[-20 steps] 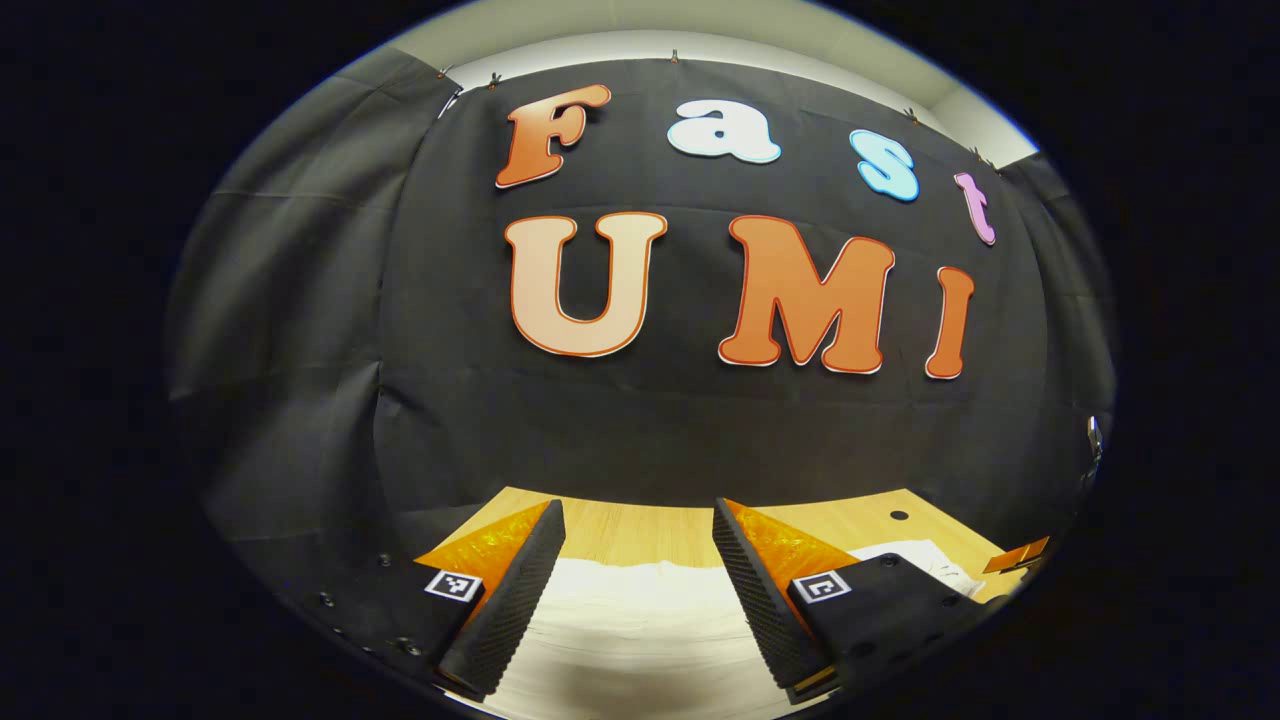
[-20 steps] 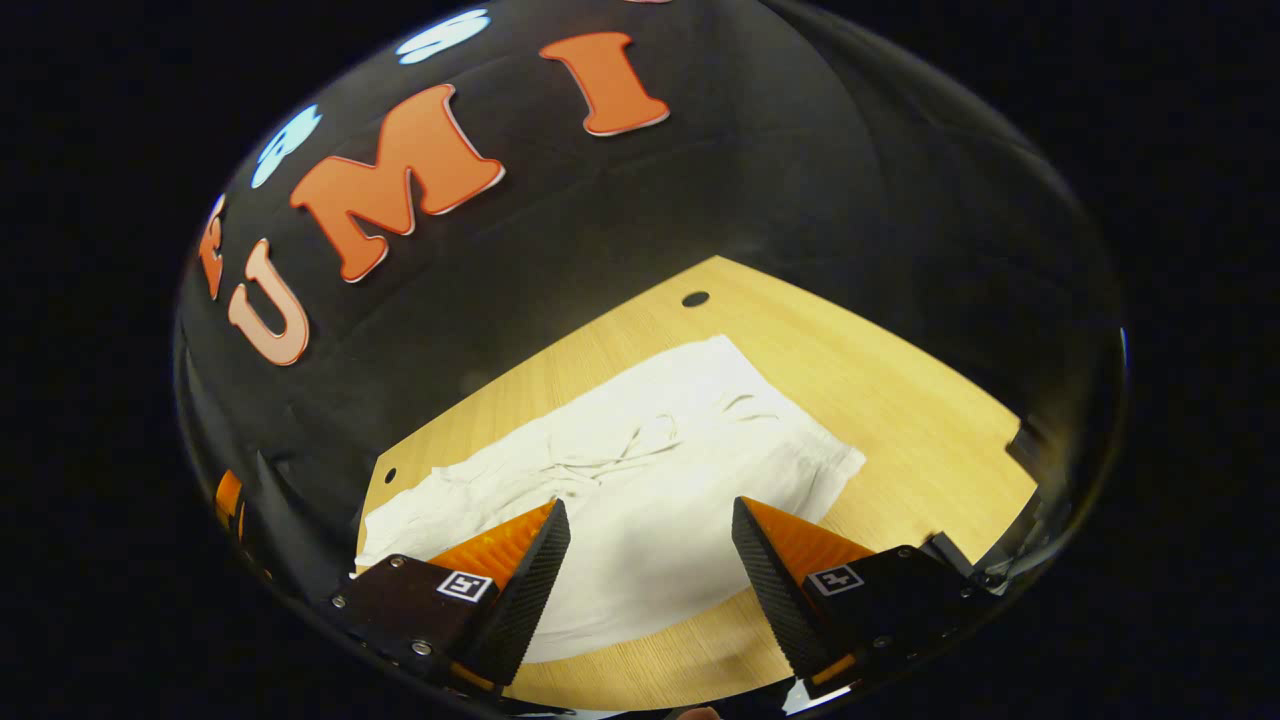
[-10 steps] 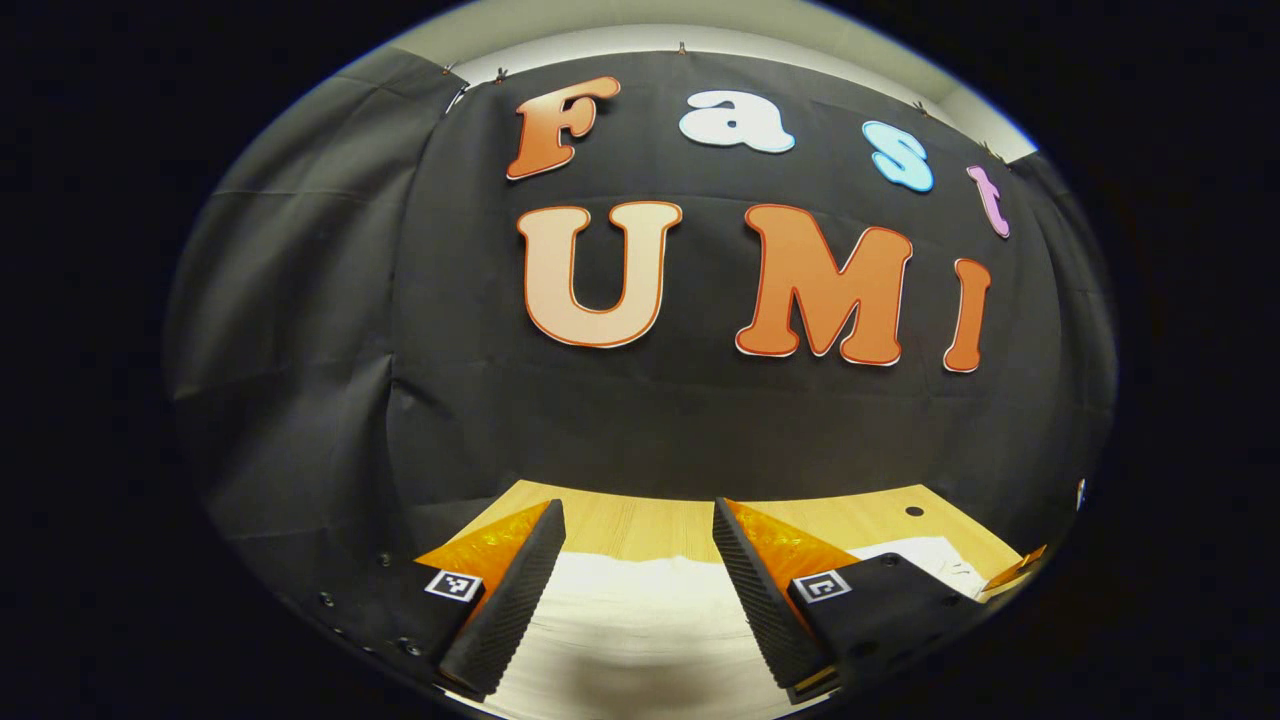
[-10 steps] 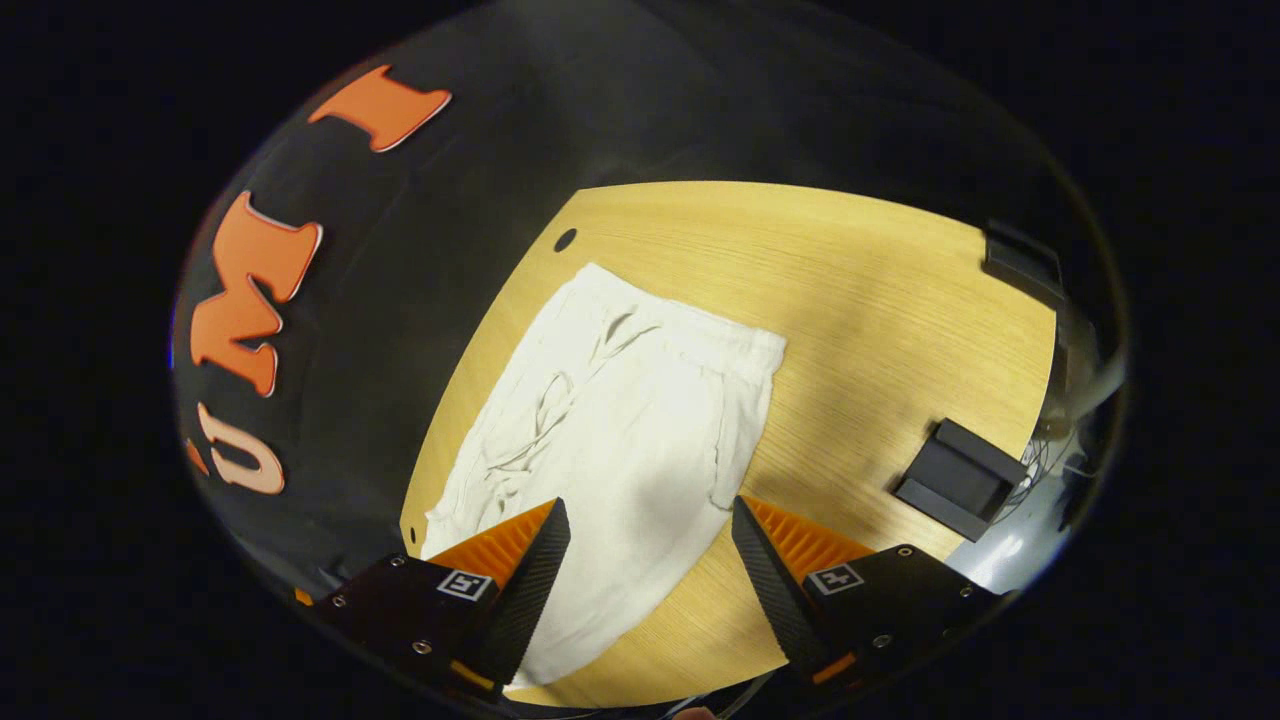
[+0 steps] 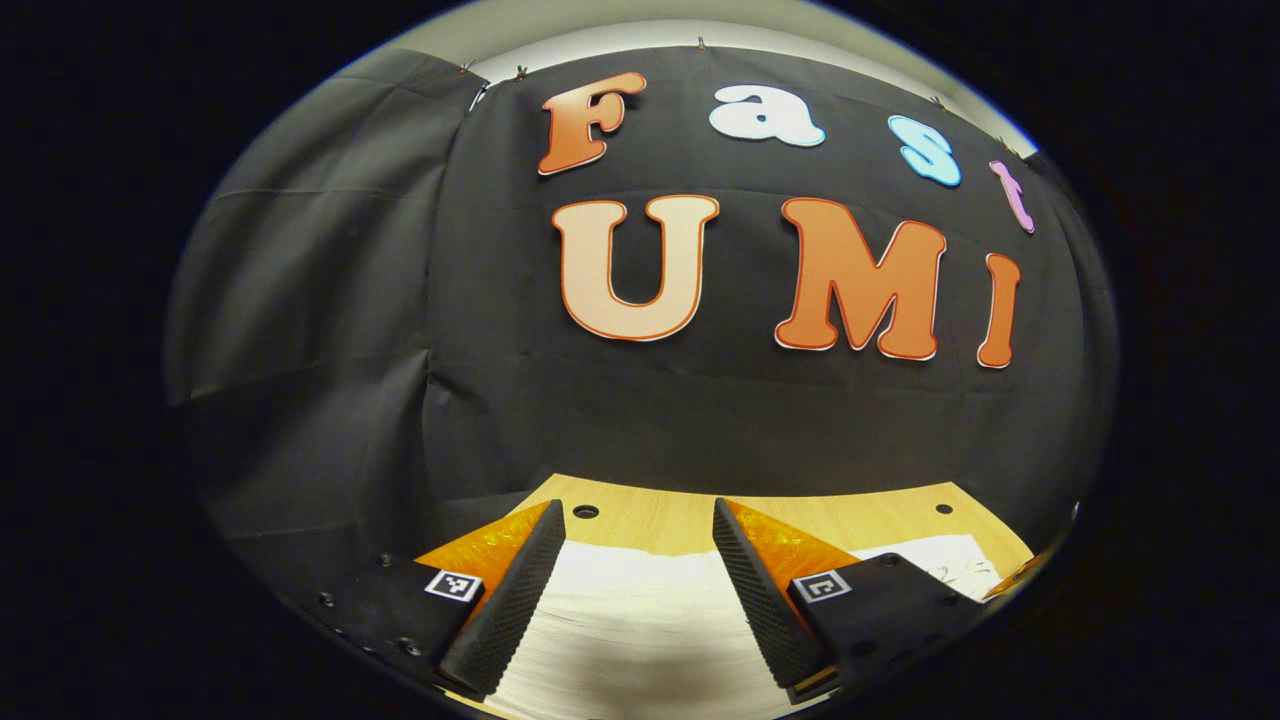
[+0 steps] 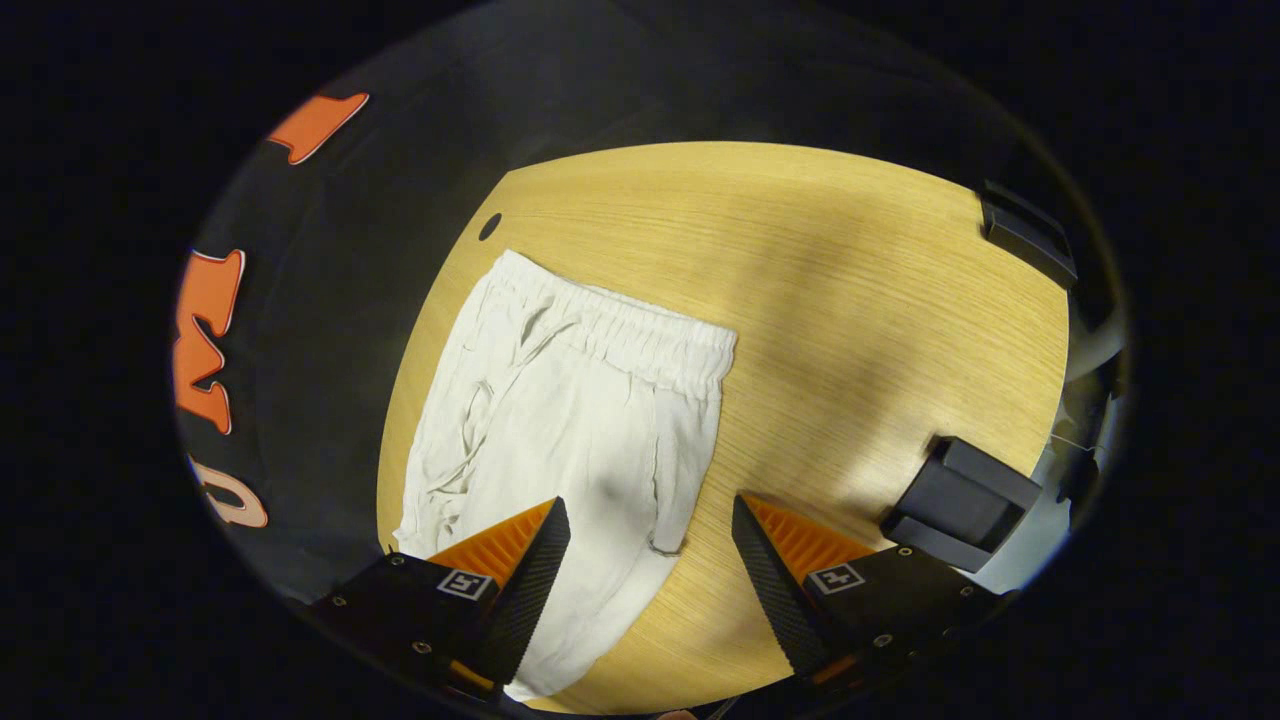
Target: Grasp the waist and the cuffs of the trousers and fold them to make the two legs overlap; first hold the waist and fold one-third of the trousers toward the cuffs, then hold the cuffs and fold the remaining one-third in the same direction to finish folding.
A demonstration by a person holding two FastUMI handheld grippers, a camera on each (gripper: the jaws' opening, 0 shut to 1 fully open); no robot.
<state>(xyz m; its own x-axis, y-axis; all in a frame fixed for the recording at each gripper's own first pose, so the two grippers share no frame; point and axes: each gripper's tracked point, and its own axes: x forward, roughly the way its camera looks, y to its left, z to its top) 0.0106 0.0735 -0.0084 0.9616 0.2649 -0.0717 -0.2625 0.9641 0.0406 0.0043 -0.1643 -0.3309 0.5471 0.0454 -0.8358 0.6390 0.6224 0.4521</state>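
In the left gripper view, the left gripper (image 5: 635, 590) hung with jaws spread wide and empty over one pair of white trousers (image 5: 640, 630) lying at six o'clock on the wooden table (image 5: 800, 515). In the right gripper view, the right gripper (image 6: 645, 580), likewise agape and empty, faced the elastic waist (image 6: 640, 340) at twelve o'clock; pinching its near corner cleanly, through both layers, would suit. Two black blocks (image 6: 965, 500) sat toward three o'clock.
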